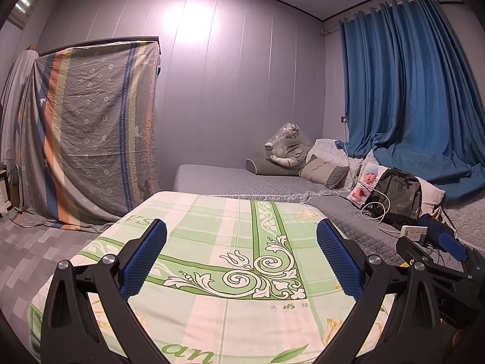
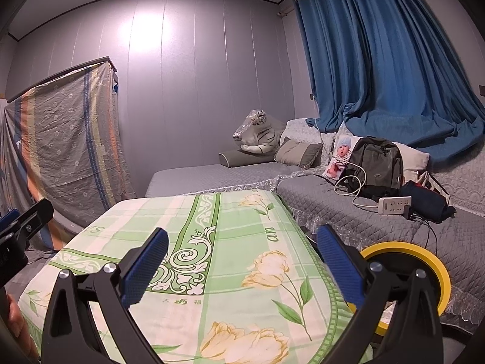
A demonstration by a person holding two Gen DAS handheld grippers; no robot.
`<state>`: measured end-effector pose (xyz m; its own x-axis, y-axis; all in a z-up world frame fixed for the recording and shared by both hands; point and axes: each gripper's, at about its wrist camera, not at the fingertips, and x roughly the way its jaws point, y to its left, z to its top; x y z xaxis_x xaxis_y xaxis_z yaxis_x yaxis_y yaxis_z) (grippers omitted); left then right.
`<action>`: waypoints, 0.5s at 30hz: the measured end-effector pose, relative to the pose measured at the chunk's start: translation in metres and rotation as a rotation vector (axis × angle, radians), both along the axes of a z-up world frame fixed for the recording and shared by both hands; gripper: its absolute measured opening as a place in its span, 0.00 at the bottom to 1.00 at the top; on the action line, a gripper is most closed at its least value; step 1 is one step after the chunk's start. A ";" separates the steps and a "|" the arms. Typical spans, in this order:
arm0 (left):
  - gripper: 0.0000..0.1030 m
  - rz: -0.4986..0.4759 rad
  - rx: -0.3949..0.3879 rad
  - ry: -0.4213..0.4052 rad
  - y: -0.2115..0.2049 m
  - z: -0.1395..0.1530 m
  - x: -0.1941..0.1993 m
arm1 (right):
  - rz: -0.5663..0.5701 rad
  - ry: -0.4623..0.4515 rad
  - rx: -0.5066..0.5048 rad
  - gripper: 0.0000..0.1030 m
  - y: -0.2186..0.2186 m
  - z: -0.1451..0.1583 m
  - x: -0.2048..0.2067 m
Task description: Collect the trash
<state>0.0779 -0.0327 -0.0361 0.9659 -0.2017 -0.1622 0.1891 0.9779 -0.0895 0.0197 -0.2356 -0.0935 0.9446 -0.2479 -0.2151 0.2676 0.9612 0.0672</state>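
Observation:
My left gripper (image 1: 241, 224) is open, its blue pads wide apart above a surface covered by a green flowered cloth (image 1: 212, 242). My right gripper (image 2: 242, 230) is open too, hovering over the right side of the same cloth (image 2: 230, 242). Nothing sits between either pair of fingers, and nothing lies on the cloth in either view. A round yellow-rimmed container (image 2: 436, 270) stands low at the right, between the cloth's edge and the grey bed, partly hidden by my right finger. The right gripper's body (image 1: 448, 242) shows at the left wrist view's right edge. The left gripper's body (image 2: 24, 221) shows at the right wrist view's left edge.
A grey quilted bed (image 2: 333, 209) runs along the right, holding a dark backpack (image 2: 376, 163), a white power strip (image 2: 394, 204) with cables, pillows and a plastic-wrapped tiger plush (image 2: 257, 135). Behind it hangs a blue curtain (image 2: 379, 60). A striped sheet drapes furniture (image 1: 91, 130) at left. A hand (image 2: 15, 327) shows bottom left.

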 end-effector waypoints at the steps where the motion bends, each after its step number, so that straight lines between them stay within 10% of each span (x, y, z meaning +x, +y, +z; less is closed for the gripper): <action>1: 0.92 -0.001 -0.001 0.001 0.000 0.000 0.000 | -0.002 0.001 0.003 0.92 -0.001 -0.001 0.000; 15: 0.92 -0.014 0.008 0.012 -0.005 -0.004 0.002 | -0.012 0.012 0.015 0.92 -0.005 -0.002 0.002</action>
